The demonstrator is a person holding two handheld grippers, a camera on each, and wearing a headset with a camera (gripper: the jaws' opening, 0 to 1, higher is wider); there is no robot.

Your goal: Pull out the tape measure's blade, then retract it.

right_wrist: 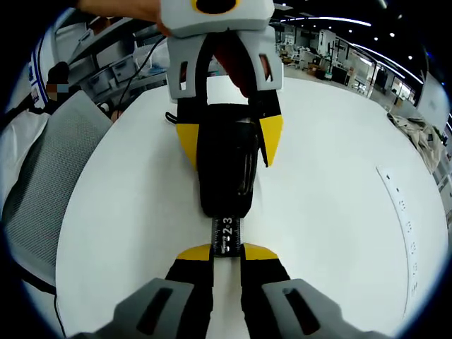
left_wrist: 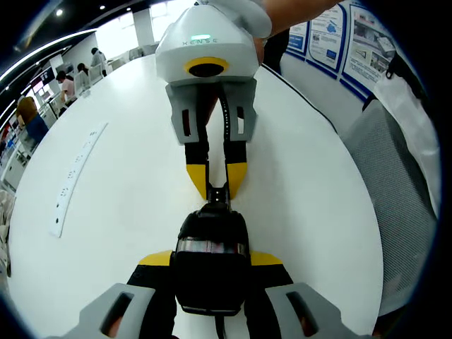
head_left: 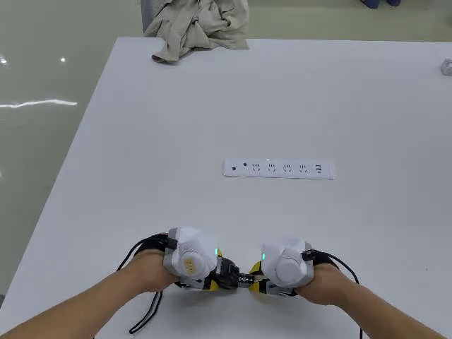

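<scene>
So, left claw (left_wrist: pixel 210 258) clamped round tape measure (left_wrist: pixel 210 236) body: black, chunky, rounded corners, rubbery-looking. Held low over white surface (head_left: pixel 212 106) near front edge, probably as anchor for pull. Facing it nose to nose, right claw (right_wrist: pixel 227 252) has yellow tips pinched shut on blade (right_wrist: pixel 227 235) — thin flat strip, printed numbers, only short bit out. Guessing pull barely begun. Smooth plastic power strip (head_left: pixel 277 169) sits further out, crumpled beige cloth (head_left: pixel 201 25) at far edge — both well clear.
</scene>
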